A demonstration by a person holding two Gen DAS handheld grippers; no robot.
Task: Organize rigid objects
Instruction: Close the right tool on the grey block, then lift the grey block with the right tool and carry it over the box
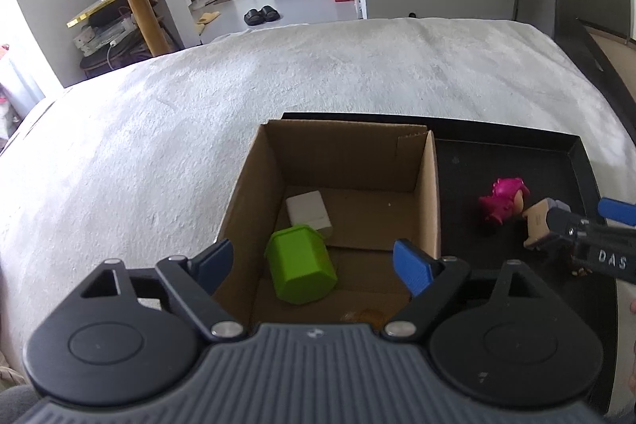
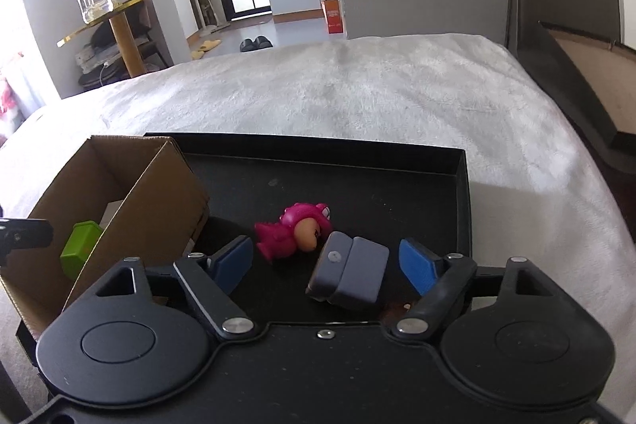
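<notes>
Both grippers, left and right, gape empty; pink toy crowds the grey block.

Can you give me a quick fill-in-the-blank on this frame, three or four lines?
1. The green container lies inside the ____ box.
2. The pink toy figure lies on the ____ tray.
3. The grey block sits between the fingers of the ____ tool.
4. Both tools' jaws are ____.

Missing words: cardboard; black; right; open
</notes>
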